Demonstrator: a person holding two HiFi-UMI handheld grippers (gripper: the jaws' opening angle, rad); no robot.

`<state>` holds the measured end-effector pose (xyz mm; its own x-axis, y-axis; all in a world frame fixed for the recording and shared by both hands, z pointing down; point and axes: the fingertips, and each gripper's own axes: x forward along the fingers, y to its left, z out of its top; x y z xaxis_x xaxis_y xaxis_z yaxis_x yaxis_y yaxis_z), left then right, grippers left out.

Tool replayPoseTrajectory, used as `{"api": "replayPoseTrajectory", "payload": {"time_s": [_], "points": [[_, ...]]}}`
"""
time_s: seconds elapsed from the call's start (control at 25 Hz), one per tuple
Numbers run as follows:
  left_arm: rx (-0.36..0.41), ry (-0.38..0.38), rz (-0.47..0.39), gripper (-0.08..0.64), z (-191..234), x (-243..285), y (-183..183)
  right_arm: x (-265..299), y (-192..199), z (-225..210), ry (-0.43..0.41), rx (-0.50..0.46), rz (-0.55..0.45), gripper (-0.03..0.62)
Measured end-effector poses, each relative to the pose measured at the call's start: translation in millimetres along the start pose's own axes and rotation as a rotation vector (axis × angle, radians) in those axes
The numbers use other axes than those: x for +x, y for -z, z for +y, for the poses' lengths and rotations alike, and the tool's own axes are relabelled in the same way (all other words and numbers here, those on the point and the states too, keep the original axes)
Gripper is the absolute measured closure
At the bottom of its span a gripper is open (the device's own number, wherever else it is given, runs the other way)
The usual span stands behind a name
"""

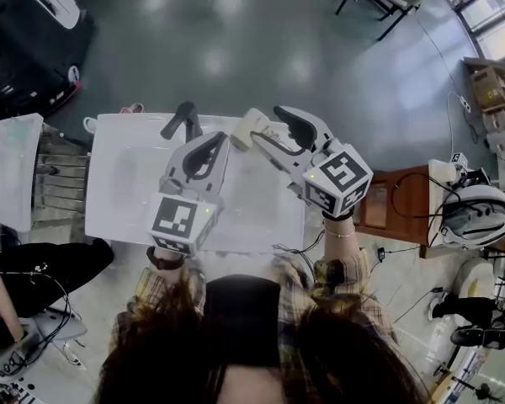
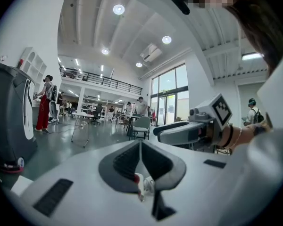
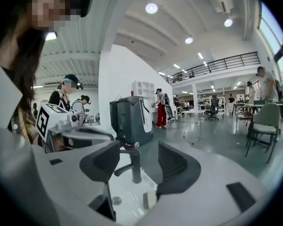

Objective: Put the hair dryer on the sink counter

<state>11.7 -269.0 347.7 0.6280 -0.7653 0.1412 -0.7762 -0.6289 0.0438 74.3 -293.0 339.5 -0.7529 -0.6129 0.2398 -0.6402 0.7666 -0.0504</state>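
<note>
The right gripper (image 1: 272, 129) (image 3: 140, 160) is held with its jaws wide and nothing between the pads, aimed at the black faucet (image 1: 183, 120) (image 3: 133, 166). Just off its jaw tips lies a cream-coloured thing (image 1: 251, 130) on the back edge of the white sink counter (image 1: 118, 175) — the hair dryer, I think, though it is hard to make out. The left gripper (image 1: 209, 151) (image 2: 140, 146) hovers beside it over the basin, jaws pressed together.
</note>
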Motion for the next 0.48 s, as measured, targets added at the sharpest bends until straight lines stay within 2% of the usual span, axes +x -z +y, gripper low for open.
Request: {"api": "replayPoseTrajectory", "payload": {"time_s": [0.24,0.48], "points": [[0.008,0.012,-0.017,0.535,-4.2,-3.9,-10.4,-18.2,-39.3,32.2,0.026,-0.018,-0.151,0.382],[0.013,0.021,-0.033,0.535,-5.8,-8.8,-15.0,-35.0,-46.7,34.7,0.112,0.008,-0.234,0.477]]}}
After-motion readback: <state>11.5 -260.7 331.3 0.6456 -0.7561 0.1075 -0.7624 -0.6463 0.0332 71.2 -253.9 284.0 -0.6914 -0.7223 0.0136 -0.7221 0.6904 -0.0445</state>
